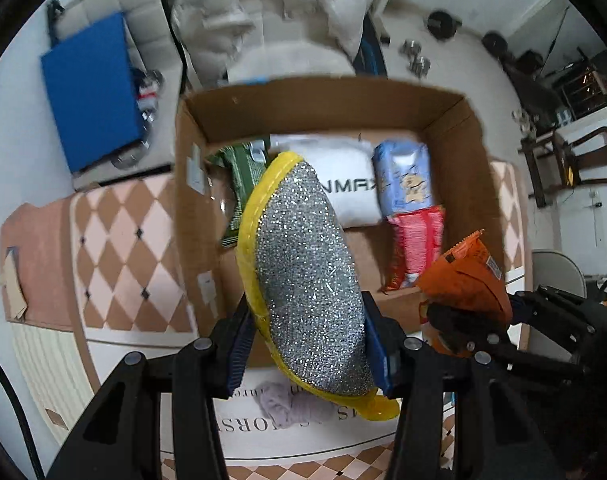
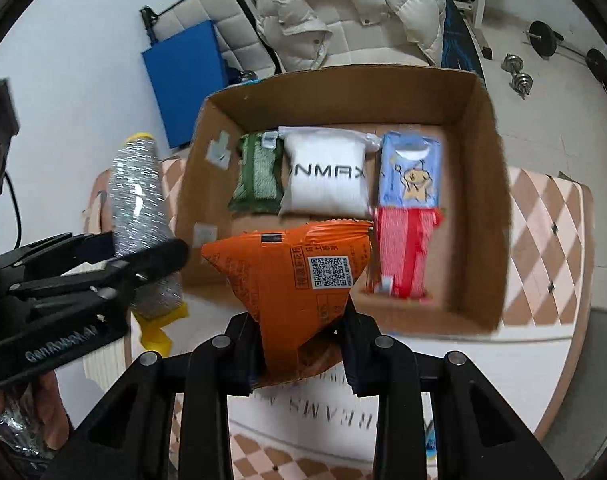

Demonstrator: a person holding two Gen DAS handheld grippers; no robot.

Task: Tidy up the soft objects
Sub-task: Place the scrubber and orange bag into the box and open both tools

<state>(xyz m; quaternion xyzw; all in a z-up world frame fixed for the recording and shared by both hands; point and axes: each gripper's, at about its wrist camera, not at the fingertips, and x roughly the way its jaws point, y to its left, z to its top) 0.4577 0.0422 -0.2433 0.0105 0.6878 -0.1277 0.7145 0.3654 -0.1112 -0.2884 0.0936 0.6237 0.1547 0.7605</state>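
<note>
Scouring pad (image 1: 307,276) in left jaws, orange QR-coded packet (image 2: 291,280) in right, "NMAX" pouch (image 2: 323,172) boxed

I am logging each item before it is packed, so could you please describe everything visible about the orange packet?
The orange packet is a glossy, crinkled, puffy foil-like pouch with a crimped top edge, a black square mark, printed text and a white QR code panel. The right claw is shut on its lower part, holding it aloft with the seam end away from the camera, over the near side of the open cardboard box. It appears to touch only the claw's fingers.
</note>
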